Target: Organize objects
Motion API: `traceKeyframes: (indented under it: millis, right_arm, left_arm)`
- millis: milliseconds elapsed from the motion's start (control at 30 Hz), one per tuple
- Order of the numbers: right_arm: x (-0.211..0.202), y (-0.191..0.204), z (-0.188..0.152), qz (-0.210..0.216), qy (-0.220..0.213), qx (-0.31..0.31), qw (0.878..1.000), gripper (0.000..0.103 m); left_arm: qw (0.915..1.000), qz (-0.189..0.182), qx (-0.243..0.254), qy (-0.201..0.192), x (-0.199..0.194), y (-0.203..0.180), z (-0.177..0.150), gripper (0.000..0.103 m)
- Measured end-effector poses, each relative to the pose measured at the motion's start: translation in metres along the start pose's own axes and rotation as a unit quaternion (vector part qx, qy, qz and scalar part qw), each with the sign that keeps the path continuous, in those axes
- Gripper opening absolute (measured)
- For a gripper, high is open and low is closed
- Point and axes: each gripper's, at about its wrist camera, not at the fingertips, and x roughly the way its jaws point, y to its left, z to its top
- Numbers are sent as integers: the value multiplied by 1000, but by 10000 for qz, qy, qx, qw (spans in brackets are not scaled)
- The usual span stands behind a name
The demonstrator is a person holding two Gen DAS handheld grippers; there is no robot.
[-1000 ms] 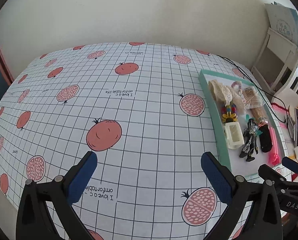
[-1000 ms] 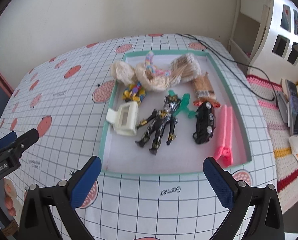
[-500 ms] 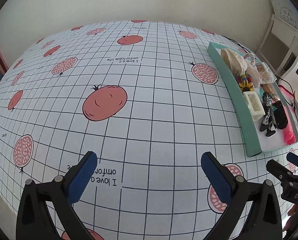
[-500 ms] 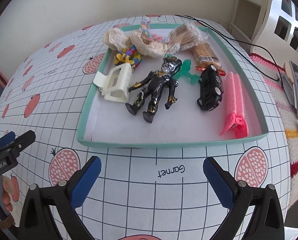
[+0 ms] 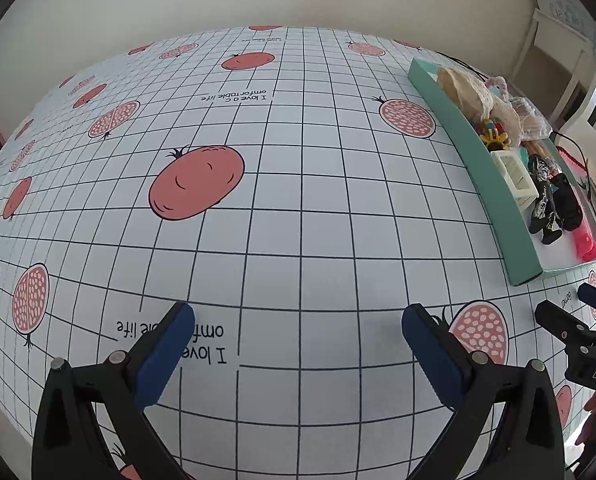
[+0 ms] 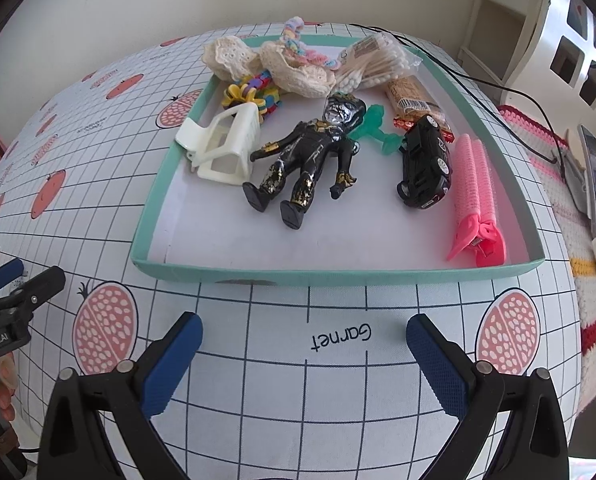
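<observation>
From the left wrist, the left gripper (image 5: 298, 330) hangs with jaws spread and empty over bare white grid-and-pomegranate tablecloth (image 5: 298, 208) printed "I love a comfortable life", the shallow teal cardboard tray (image 5: 482, 168) lying well off toward the cloth's right edge. From the right wrist, the right gripper (image 6: 304, 338), "DAS" on its body, is likewise released and empty over the word "Garnet", just short of the tray's near wall. I judge it the nearer hand: the black-and-gold action figure (image 6: 310, 156) lies straight ahead mid-tray, long axis slanting away to the right, between a cream plastic hair claw (image 6: 221, 146) and a black toy car (image 6: 426, 160).
</observation>
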Motion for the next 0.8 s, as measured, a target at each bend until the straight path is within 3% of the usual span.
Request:
traceKeyframes:
  millis: [800]
  right_arm:
    - [-2,-1,-4,-12,-189,-32,9998,103]
  left_arm:
    - [9998,99,121,-153,-1,-1,-8,103]
